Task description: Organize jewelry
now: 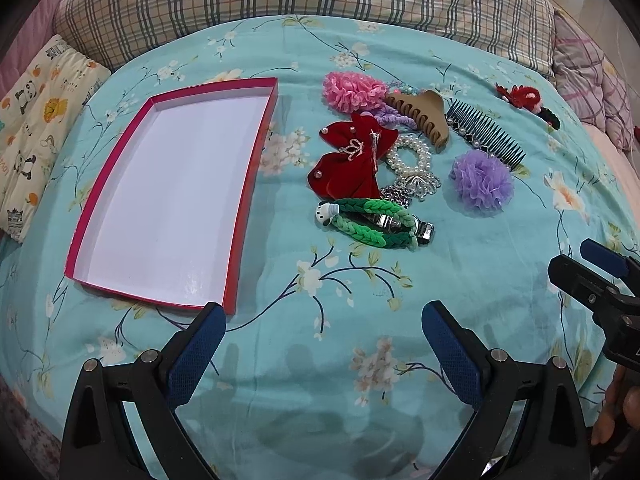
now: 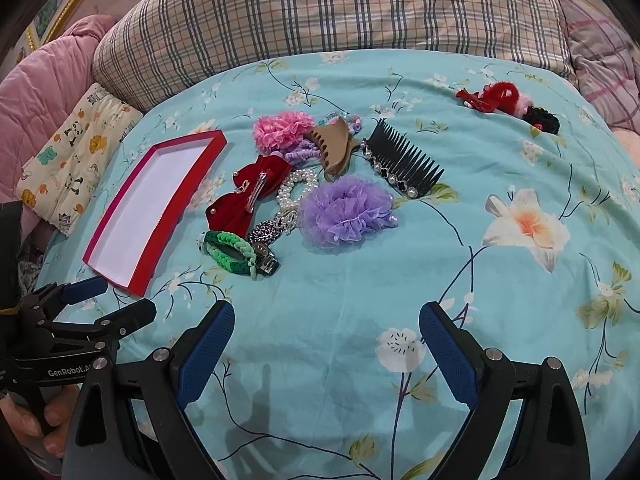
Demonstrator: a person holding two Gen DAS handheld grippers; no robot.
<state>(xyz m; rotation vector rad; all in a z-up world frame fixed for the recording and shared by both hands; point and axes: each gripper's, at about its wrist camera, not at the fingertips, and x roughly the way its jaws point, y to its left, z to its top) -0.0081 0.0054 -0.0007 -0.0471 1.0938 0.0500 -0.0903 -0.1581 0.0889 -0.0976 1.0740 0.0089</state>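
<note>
Nothing has gone into the red box (image 1: 256,168) yet: its white floor is bare, so I judge the sorting to be at its very start, with the first pick not yet begun. The box lies on the bed (image 1: 360,300) toward its left edge, and the jewelry and hair pieces sit in a loose cluster just right of it, near the middle of the bedspread. In that heap a red bow (image 1: 352,168) overlaps a pearl bracelet (image 1: 408,156); a green braided band (image 1: 372,222) lies nearest the grippers; a purple ruffle scrunchie (image 1: 482,180) sits at the cluster's right side beside a black comb (image 1: 486,138); a pink scrunchie (image 1: 352,90) and a tan claw clip (image 1: 420,114) lie at the far side. A red and black clip (image 2: 508,104) rests well apart, toward the far right corner. The left gripper (image 1: 322,336) hovers over the near edge of the bed, fingers spread wide, holding and touching nothing. The right gripper (image 2: 326,334) is likewise spread wide and empty, above bare bedspread. The next move probably calls for reaching forward to one piece on the outside of the heap, such as the green band or purple scrunchie, and closing on it without dragging its neighbours.
</note>
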